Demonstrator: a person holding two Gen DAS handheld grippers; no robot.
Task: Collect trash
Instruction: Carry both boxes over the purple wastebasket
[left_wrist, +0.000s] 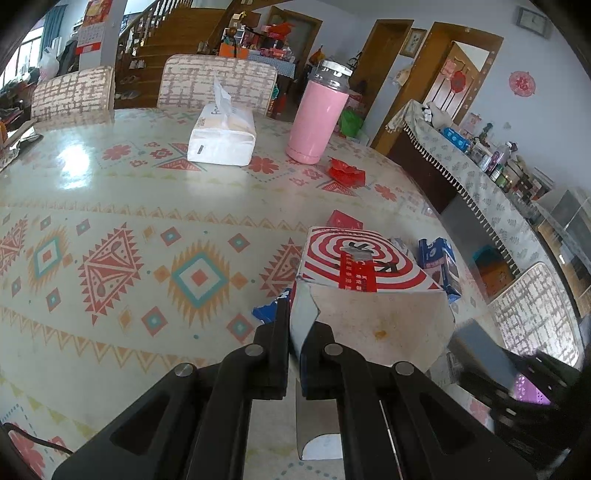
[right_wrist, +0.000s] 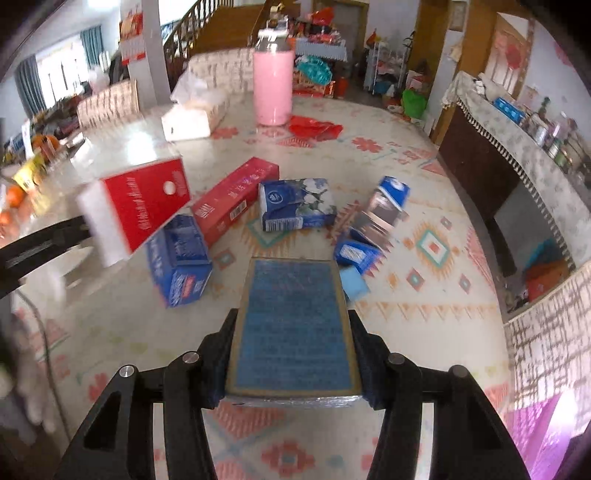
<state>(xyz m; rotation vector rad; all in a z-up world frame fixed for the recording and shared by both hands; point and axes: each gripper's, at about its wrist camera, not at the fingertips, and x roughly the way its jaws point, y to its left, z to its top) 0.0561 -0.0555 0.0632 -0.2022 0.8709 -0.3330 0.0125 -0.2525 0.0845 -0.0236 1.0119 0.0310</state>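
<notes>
two hand-held grippers are seen, each loaded. the right hand-held gripper (right_wrist: 293, 332) is closed across a flat blue box (right_wrist: 293, 328), which is pinched by its long sides between the fingers and carried just above the table (right_wrist: 424, 325). the left hand-held gripper (left_wrist: 295, 328) is pressed onto the torn flap of a red-and-white box (left_wrist: 364, 266); in the right wrist view the same box (right_wrist: 144, 206) is seen lifted at the far left, blurred.

beyond the right hand-held gripper, more trash lies on the patterned table: a blue carton (right_wrist: 179, 262) near left, a long red box (right_wrist: 234, 201) behind it, a blue flowered box (right_wrist: 297, 208) in the middle, a crushed blue-and-silver pack (right_wrist: 376, 221) to the right, and a small light-blue piece (right_wrist: 354, 280) just beside the held box. further off, a red crumpled wrapper (right_wrist: 314, 127) lies next to a pink bottle (right_wrist: 273, 88), with a tissue pack (right_wrist: 194, 114) to the left of that. these last two are judged not to be trash.

the step in hand appears to be the carrying away of two picked boxes. no bin is shown in either view, so its place cannot be told. the next move is judged to call for both boxes to be brought to a collecting point and released, after which the remaining cartons and the wrapper would be gathered.
</notes>
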